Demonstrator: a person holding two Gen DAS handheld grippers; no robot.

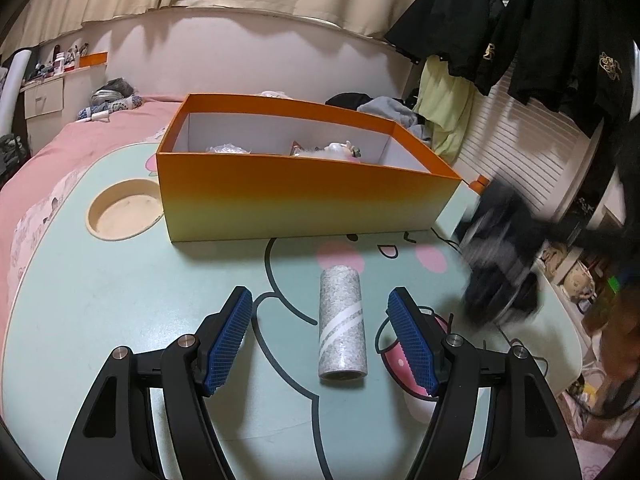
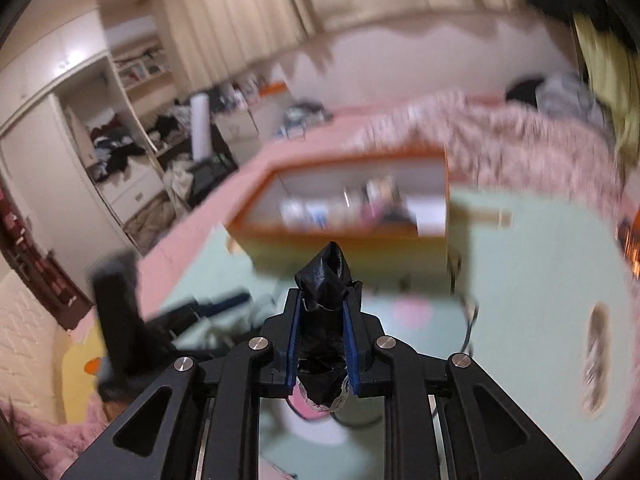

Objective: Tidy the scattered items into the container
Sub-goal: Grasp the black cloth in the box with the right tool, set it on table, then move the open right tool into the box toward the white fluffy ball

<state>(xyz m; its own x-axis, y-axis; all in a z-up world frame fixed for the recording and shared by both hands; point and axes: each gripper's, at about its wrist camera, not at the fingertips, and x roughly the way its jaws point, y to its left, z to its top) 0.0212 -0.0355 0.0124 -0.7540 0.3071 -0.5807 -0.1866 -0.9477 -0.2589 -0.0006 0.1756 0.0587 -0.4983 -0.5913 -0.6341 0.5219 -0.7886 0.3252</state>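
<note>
My left claw [image 1: 320, 340] is spread wide, the speckled grey cylindrical roll [image 1: 342, 324] lying on the mint cartoon-print tabletop [image 1: 120, 300] between its blue pads, untouched. I'd lower squarely and pinch the roll's middle. My right claw [image 2: 320, 312] is clenched on a crumpled black plastic bag [image 2: 323, 280], the open orange cardboard box [image 2: 344, 236] just ahead. Pink bed beyond; room cluttered.

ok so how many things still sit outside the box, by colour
Grey: 1, the speckled roll on the table, between the open left gripper fingers.
Black: 1, the black bundle held in the right gripper.
Total: 2 outside the orange box.
</note>
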